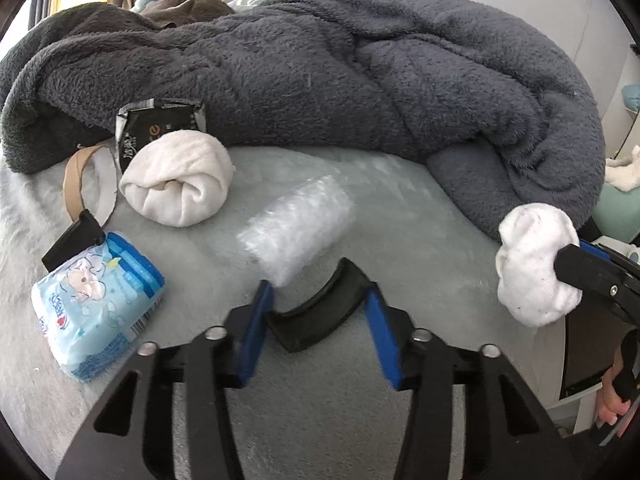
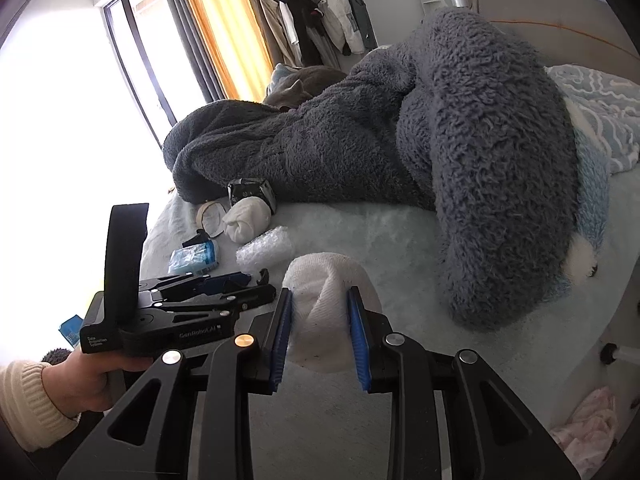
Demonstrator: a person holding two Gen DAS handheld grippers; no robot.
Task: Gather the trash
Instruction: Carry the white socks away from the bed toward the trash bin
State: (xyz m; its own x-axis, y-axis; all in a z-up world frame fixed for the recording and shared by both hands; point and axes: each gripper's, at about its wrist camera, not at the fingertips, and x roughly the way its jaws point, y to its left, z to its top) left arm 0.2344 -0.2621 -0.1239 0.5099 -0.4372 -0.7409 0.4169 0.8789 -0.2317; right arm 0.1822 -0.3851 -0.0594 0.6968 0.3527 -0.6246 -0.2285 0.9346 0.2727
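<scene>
The left tongs stand partly closed around a curved black plastic piece lying on the pale grey-green bed cover; the blue pads flank its ends, though whether they press it I cannot tell. Just beyond their tips lies a clear roll of bubble wrap, with open cover on all sides of it. Toward the bed's left edge things crowd together — a light-blue tissue packet with a black clip on its top corner, a brown paper ring, a rolled cream towel and a torn black foil wrapper against the heaped dark-grey fleece blanket. The right tongs are nearly closed, gripping a crumpled white sock near the bed's near right edge — the cover between blanket and near edge is otherwise bare.
</scene>
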